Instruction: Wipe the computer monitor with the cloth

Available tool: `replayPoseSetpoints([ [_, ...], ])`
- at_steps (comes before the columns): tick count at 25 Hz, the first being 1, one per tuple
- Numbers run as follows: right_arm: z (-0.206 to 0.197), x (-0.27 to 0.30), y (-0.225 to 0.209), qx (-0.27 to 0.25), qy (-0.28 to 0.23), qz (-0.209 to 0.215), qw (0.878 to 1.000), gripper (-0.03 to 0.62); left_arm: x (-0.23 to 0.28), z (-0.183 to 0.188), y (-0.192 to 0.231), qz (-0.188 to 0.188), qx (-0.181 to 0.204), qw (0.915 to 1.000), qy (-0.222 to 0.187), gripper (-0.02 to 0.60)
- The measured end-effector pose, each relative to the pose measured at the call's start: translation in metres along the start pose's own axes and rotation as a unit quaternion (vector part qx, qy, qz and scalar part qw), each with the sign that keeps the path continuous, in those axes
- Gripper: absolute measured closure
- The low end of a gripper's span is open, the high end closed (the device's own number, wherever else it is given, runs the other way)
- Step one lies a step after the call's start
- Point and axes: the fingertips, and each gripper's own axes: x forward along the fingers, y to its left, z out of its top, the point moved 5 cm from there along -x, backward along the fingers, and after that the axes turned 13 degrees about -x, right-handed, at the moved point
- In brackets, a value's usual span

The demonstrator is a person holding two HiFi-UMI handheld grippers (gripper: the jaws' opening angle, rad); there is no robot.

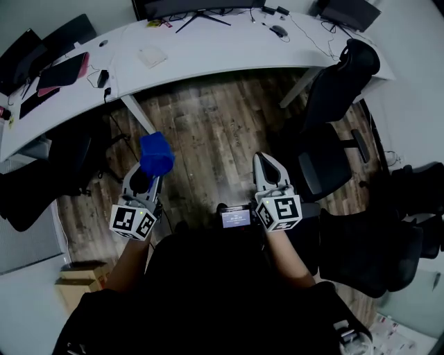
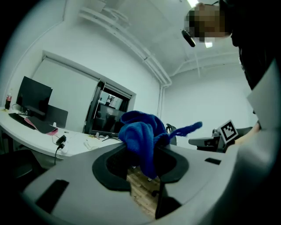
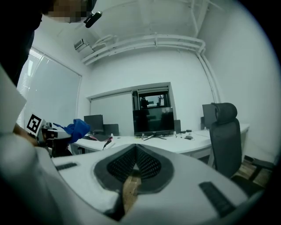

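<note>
Left gripper [image 1: 148, 175]: jaws were clamped on the blue cloth [image 1: 157, 154], which bunched above the tips and hung down between them.
Right gripper [image 1: 268, 165]: jaws were together, with nothing held.
Position: both grippers hovered over the wood floor [image 1: 215, 132], short of the desk [image 1: 208, 59].
Monitor [image 1: 198, 5]: it stood at the desk's far edge, well apart from the cloth.

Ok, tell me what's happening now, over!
Left gripper shut on blue cloth; right gripper shut, empty. Monitor across the desk, not yet touched. Office chair at the desk's right, off the line to it.
</note>
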Motion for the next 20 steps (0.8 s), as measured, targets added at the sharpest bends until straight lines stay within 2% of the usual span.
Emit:
replayPoseSetpoints([
  [4, 0.010, -0.005, 0.047, 0.010, 0.006, -0.014, 1.000, 0.591, -0.038, 0.022, 0.032, -0.003, -0.009, 1.0000, 0.000, 0.460],
  [8, 0.015, -0.011, 0.084, 0.008, 0.007, -0.025, 1.000, 0.591, -0.062, 0.027, 0.051, -0.029, -0.003, 0.9995, 0.013, 0.459],
  [15, 0.010, -0.031, 0.117, 0.013, 0.018, -0.045, 0.999, 0.591, -0.075, 0.019, 0.053, -0.066, 0.002, 0.9971, 0.037, 0.460],
  [20, 0.008, -0.032, 0.136, 0.021, 0.023, -0.038, 0.999, 0.591, -0.075, 0.017, 0.051, -0.081, 0.021, 0.9952, 0.050, 0.459],
])
